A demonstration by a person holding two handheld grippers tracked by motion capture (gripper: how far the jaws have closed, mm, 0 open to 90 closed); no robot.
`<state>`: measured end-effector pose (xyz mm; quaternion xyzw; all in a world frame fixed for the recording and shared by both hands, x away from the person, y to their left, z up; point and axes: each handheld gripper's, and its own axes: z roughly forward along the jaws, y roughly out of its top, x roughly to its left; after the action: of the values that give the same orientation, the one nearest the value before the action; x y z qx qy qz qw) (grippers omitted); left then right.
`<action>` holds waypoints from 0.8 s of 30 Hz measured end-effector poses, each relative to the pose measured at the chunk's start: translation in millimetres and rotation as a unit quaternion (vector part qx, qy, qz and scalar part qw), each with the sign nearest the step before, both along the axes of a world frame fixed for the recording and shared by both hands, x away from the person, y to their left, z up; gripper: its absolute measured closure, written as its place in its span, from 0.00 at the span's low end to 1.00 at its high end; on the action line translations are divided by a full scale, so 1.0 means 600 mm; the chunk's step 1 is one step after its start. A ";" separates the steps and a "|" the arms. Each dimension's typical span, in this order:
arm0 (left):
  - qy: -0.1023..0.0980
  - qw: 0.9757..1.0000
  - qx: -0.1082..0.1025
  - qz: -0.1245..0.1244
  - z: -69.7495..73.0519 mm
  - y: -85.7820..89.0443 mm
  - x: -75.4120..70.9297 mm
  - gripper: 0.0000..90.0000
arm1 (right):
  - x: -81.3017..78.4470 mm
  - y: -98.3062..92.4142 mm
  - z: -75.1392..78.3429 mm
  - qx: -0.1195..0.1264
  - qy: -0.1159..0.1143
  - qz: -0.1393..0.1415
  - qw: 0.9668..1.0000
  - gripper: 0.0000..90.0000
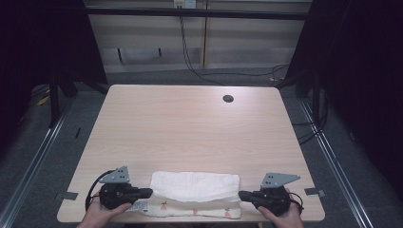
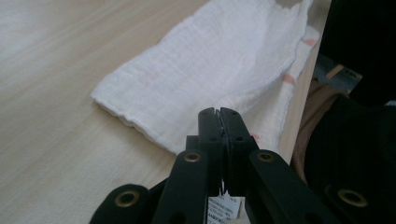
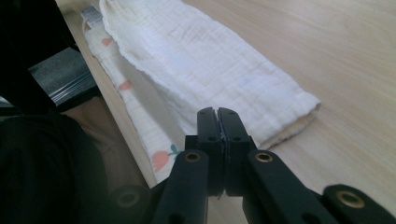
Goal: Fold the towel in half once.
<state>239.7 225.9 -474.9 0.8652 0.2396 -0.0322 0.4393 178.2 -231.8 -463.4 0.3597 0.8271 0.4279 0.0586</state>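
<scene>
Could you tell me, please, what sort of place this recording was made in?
Probably a lab or recording workstation, not a home. A bare wooden table stands inside a black metal frame, with cables trailing over grey carpet. A person holds two grippers, left and right, at a folded white cloth.
</scene>
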 end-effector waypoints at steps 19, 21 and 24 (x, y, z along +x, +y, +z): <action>0.013 1.000 0.019 -0.019 -0.005 -0.004 -0.008 0.93 | -0.018 0.003 -0.013 -0.006 0.013 0.026 1.000 0.92; 0.010 1.000 0.011 -0.010 -0.002 0.001 -0.007 0.92 | -0.018 0.005 -0.013 -0.005 0.015 0.030 0.999 0.89; 0.014 1.000 0.000 -0.004 0.000 0.009 -0.005 0.89 | -0.018 0.006 -0.012 -0.001 0.014 0.037 0.999 0.86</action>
<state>236.5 231.3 -474.9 0.8654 0.2422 -0.0458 0.4362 167.3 -228.0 -470.5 0.3346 0.8410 0.4240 0.0313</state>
